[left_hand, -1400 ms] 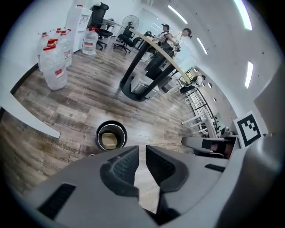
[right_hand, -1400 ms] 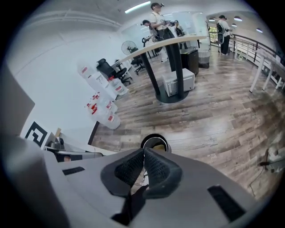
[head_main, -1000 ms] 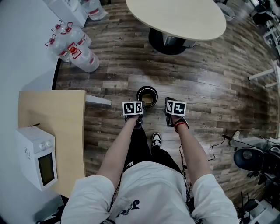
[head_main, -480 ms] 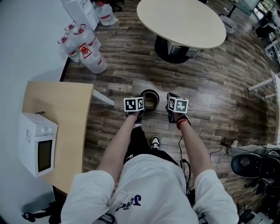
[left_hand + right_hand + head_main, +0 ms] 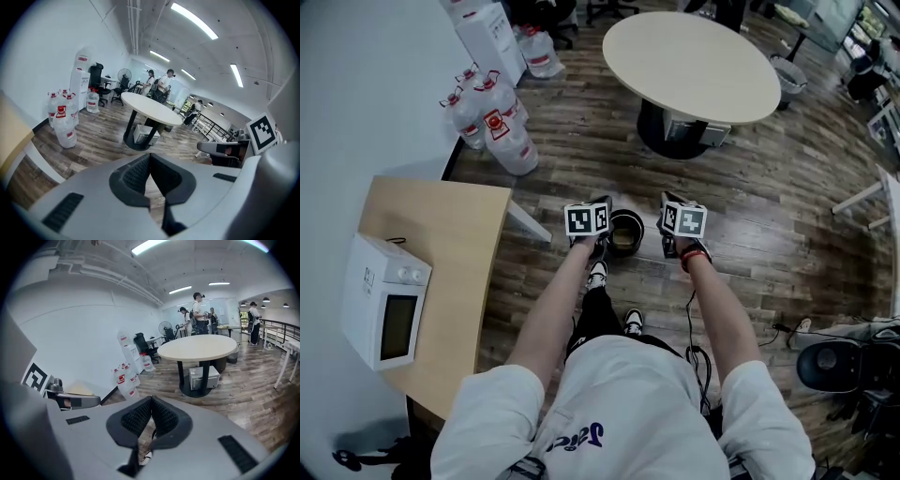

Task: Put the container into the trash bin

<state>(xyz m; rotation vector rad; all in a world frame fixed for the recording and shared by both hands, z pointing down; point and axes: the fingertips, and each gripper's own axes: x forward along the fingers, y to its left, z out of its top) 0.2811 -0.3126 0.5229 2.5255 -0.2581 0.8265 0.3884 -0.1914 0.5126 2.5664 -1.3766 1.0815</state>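
A round black trash bin (image 5: 625, 232) stands on the wood floor straight ahead of my feet, with something tan lying inside it, too small to make out. My left gripper (image 5: 602, 202) hangs over the bin's left side, and my right gripper (image 5: 667, 199) sits just right of it, both raised above it. In the left gripper view the left gripper (image 5: 150, 155) is shut, pads meeting at the tips with nothing between them. The right gripper (image 5: 151, 399) looks the same in its own view: shut and empty. Neither gripper view shows the bin.
A round beige table (image 5: 691, 66) on a black pedestal stands beyond the bin. Large water bottles (image 5: 492, 122) cluster by the wall at the left. A wooden counter (image 5: 441, 272) with a white microwave (image 5: 384, 300) is close on my left. An office chair (image 5: 834, 342) is at right. People stand far off (image 5: 164, 84).
Both grippers have risen away from the bin, which now shows between the two marker cubes. The head view has lifted too, taking in more of the room.
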